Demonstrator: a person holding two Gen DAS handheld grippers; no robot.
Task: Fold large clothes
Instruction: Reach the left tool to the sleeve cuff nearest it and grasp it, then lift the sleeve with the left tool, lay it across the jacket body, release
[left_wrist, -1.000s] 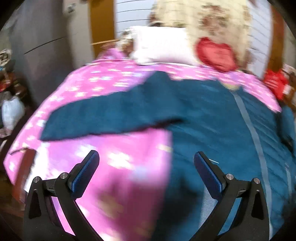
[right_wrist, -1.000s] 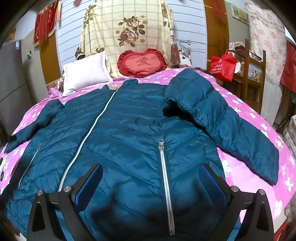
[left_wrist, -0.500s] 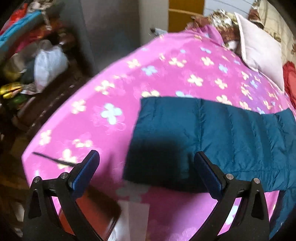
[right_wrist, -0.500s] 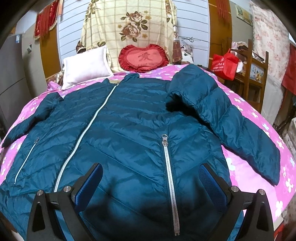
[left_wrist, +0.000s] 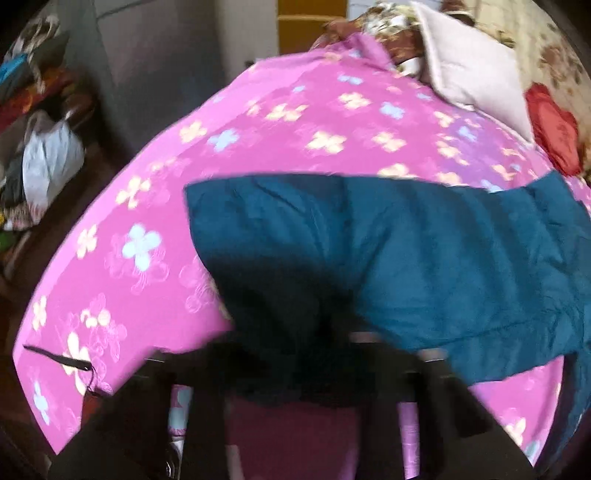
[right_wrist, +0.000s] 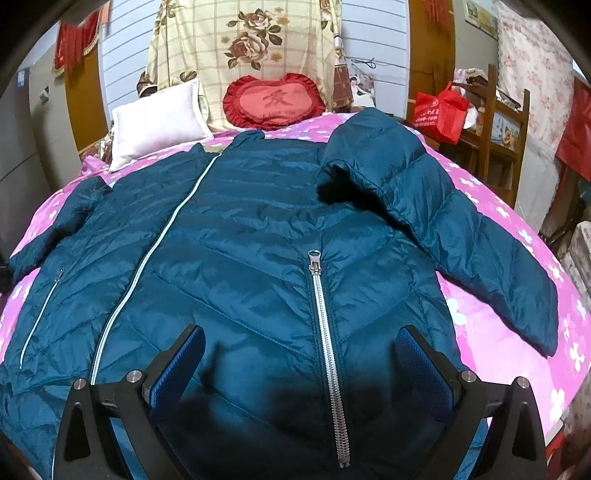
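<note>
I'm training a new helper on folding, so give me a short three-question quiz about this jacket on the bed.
1. True or false: the right hand-held gripper stands open, holding nothing.
2. What colour is the heart-shaped ruffled cushion? A red, B green, C white.
3. Fill in: the teal quilted puffer jacket lies on a ___ flowered bedspread.
Key: 1 true; 2 A; 3 pink.

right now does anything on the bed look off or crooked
Yes: the jacket lies unevenly. Its right-hand sleeve humps up at the shoulder and slants out over the pink bedspread, while the other sleeve cuff is bunched in the left gripper.
</note>
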